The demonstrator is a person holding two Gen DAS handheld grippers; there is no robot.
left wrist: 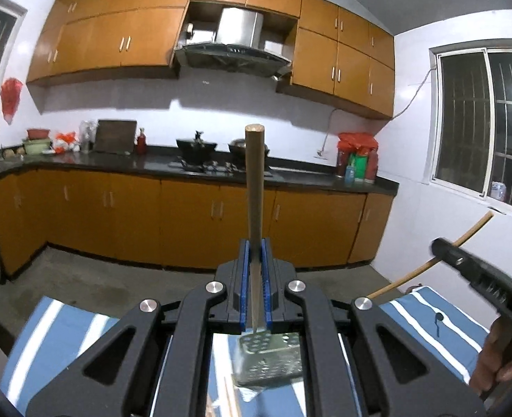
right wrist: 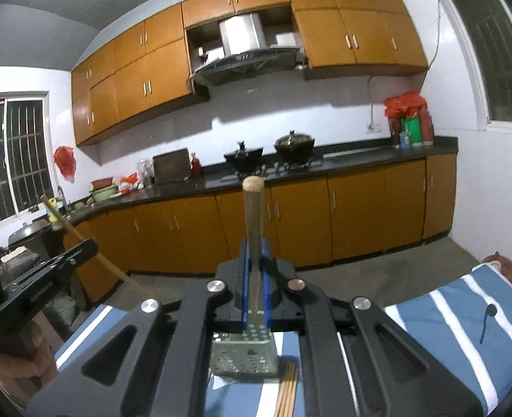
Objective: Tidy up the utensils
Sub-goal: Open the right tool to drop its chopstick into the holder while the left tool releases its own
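1. Above a blue-and-white striped cloth [left wrist: 440, 326], both grippers are raised and face a kitchen wall of orange cabinets [left wrist: 193, 215].
2. Left gripper [left wrist: 255, 253]: the blue pads [left wrist: 244, 278] are closed on a wooden handle [left wrist: 255, 187], which runs straight out between them and ends in a rounded tip.
3. Right gripper [right wrist: 254, 253]: its pads [right wrist: 245, 278] are likewise clamped on a second wooden handle [right wrist: 253, 215], also pointing forward.
4. The right gripper [left wrist: 478, 274] and its handle [left wrist: 430, 260] also show at the right edge of the left wrist view, with the person's hand [left wrist: 499, 358] behind it.
5. The left gripper [right wrist: 44, 285] shows at the left edge of the right wrist view, its handle [right wrist: 82, 239] slanting up to the left.
6. Below each gripper a perforated metal holder [right wrist: 244, 354] stands on the cloth; the left wrist view shows it [left wrist: 268, 358] blurred.
7. Just right of the holder, several chopsticks [right wrist: 287, 389] lie on the cloth, seen between the gripper's arms.
8. What kind of utensil either handle belongs to cannot be told; the working ends are hidden behind the gripper bodies.
9. Background: a black counter [right wrist: 360, 154] carries two pots [right wrist: 294, 144] on the stove, under a range hood [right wrist: 245, 60].
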